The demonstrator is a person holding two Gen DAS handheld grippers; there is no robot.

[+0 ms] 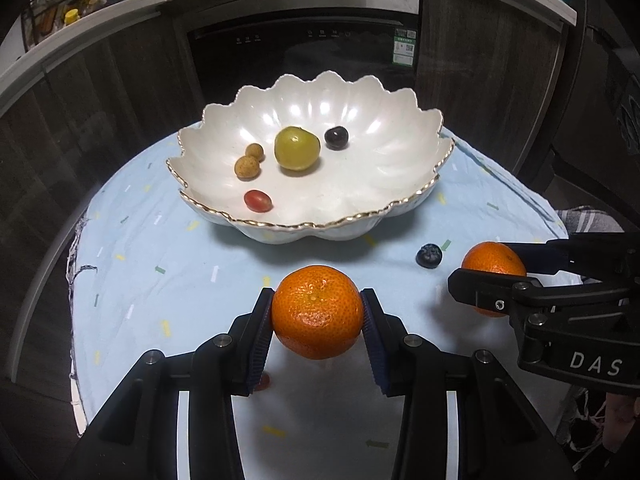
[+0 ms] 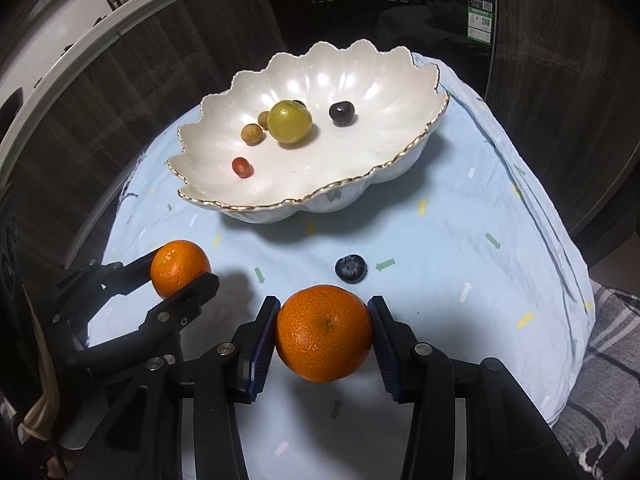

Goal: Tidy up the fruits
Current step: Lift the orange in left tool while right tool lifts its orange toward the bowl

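Oranges gripped, one in each gripper, above the cloth in front of the bowl.

Left gripper (image 1: 318, 312) is closed on the left orange (image 1: 318, 312), both pads pressing its sides and the fruit clear of the light blue cloth (image 1: 160, 264); right gripper (image 2: 324, 332) clamps the right orange (image 2: 324, 332) the same way. Each gripper shows at the edge of the other's view. Just beyond the right orange a blueberry (image 2: 351, 268) lies on the cloth. Farther back sits the scalloped white bowl (image 1: 400, 208) with a gold rim, holding a green fruit (image 1: 297, 148), a dark berry (image 1: 336, 137), two small tan fruits (image 1: 249, 162) touching each other, and a cherry tomato (image 1: 258, 201). Behind it stands a dark appliance (image 1: 304, 52) under a counter (image 1: 100, 28).
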